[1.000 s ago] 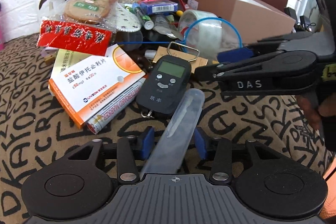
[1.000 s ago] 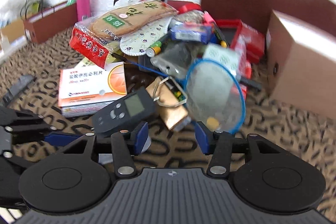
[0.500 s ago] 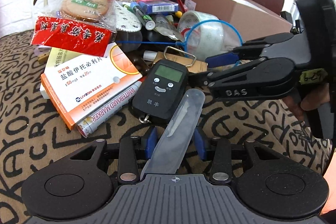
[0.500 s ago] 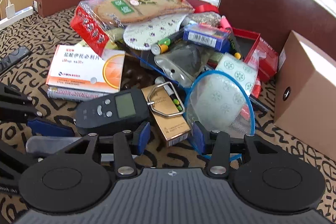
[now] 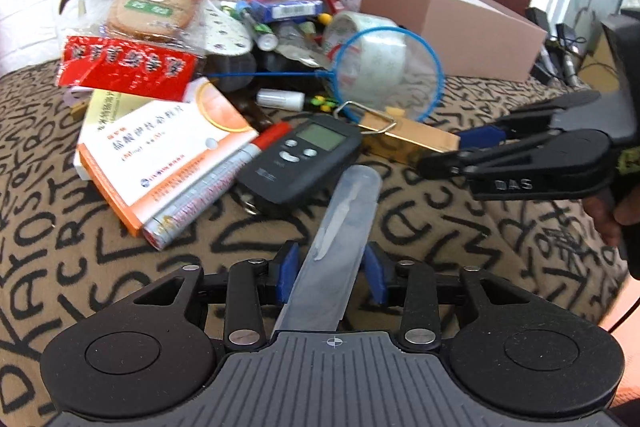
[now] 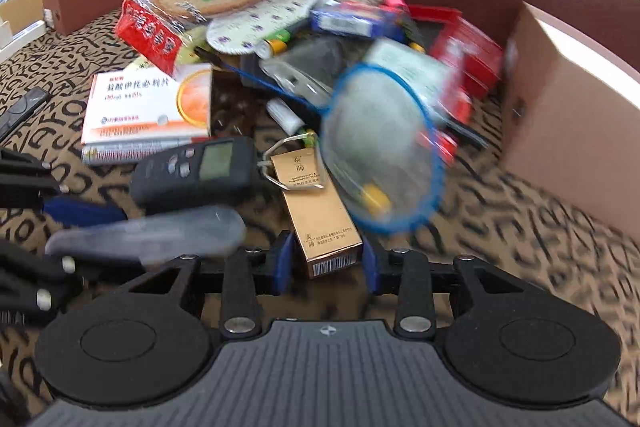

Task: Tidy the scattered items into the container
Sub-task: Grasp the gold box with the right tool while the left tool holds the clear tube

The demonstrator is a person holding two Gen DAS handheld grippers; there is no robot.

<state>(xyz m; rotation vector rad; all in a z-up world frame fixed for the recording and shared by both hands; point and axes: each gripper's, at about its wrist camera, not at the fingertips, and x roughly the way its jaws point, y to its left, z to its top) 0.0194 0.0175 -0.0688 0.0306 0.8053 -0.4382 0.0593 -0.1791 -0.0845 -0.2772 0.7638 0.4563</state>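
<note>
Left wrist view: left gripper [image 5: 331, 273] at bottom centre, jaws opening around translucent sleeve [image 5: 340, 231]. Right gripper [image 6: 325, 264] closing around gold box [image 6: 320, 211], pads not yet pressing. Beyond: scale [image 5: 300, 163], blue net [image 5: 388, 75], cardboard box [image 5: 436, 27] upper right.

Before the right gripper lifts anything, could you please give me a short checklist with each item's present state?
1. Gold box between right gripper fingers: ok.
2. Right jaws gripping the box: not ok, closing, gaps show beside it.
3. Wire clip off the box: not ok, it lies over the far end.
4. Blue net clear of the box: cannot tell, its rim sits close and blurred.
5. Left gripper holding the clear sleeve: cannot tell, jaws opening, sleeve between them.
6. Cardboard box within view: ok.
</note>
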